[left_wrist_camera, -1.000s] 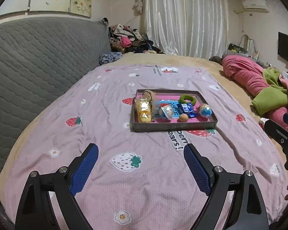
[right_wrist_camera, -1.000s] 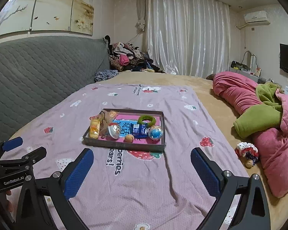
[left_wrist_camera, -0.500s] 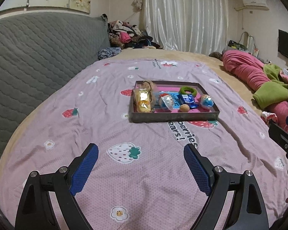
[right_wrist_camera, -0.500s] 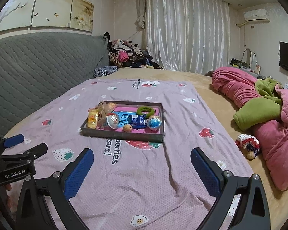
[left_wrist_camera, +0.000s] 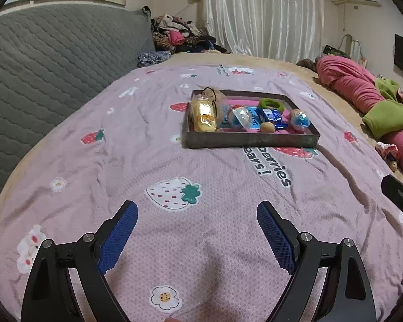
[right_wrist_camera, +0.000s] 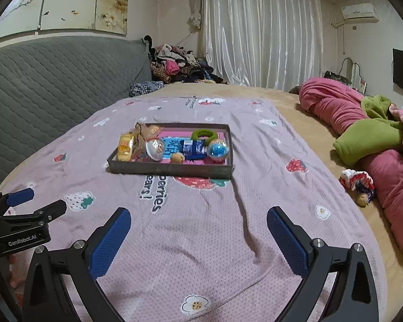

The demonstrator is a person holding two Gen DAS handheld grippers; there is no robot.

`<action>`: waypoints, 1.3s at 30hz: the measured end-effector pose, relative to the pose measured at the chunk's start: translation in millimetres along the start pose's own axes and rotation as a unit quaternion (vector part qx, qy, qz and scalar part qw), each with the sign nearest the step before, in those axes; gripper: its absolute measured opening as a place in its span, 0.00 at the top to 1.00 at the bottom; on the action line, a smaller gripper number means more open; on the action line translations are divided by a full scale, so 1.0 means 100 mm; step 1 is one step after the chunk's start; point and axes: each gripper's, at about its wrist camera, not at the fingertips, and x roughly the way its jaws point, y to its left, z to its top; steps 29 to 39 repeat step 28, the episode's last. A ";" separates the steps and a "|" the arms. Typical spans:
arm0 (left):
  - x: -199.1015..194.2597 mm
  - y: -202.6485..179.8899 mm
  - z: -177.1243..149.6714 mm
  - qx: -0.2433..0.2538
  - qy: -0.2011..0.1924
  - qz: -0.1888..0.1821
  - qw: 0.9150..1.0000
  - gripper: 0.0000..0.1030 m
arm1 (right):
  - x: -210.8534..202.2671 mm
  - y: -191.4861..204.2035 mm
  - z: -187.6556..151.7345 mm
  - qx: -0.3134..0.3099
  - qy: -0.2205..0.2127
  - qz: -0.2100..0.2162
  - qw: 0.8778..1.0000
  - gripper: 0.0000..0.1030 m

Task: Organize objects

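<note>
A dark shallow tray sits mid-bed on the pink strawberry blanket. It holds a yellow snack packet, a clear capsule ball, a blue wrapper, a small walnut-like ball, a green ring and a blue-white ball. My left gripper and right gripper are open and empty, low over the blanket, well short of the tray.
A grey quilted headboard runs along the left. Pink and green bedding lies heaped at the right with a small doll beside it. A clothes pile sits at the far end before white curtains.
Both grippers have moved forward and lower toward the tray, which looks nearer and larger. Jaws stay open. Nothing was taken hold of.
</note>
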 end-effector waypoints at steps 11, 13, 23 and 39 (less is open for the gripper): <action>0.09 -0.04 -0.04 0.004 -0.010 -0.009 1.000 0.12 | 0.15 -0.03 -0.13 0.000 0.009 -0.003 1.000 0.01; 0.12 -0.06 -0.06 0.008 -0.010 -0.011 1.000 0.12 | 0.18 -0.04 -0.15 -0.001 0.012 -0.004 1.000 0.01; 0.30 -0.09 -0.13 0.007 -0.006 -0.016 1.000 0.12 | 0.37 -0.03 -0.32 -0.007 0.031 -0.006 0.999 0.01; 0.41 -0.11 -0.16 0.012 0.001 -0.020 1.000 0.12 | 0.46 -0.02 -0.38 -0.007 0.040 -0.003 0.999 0.01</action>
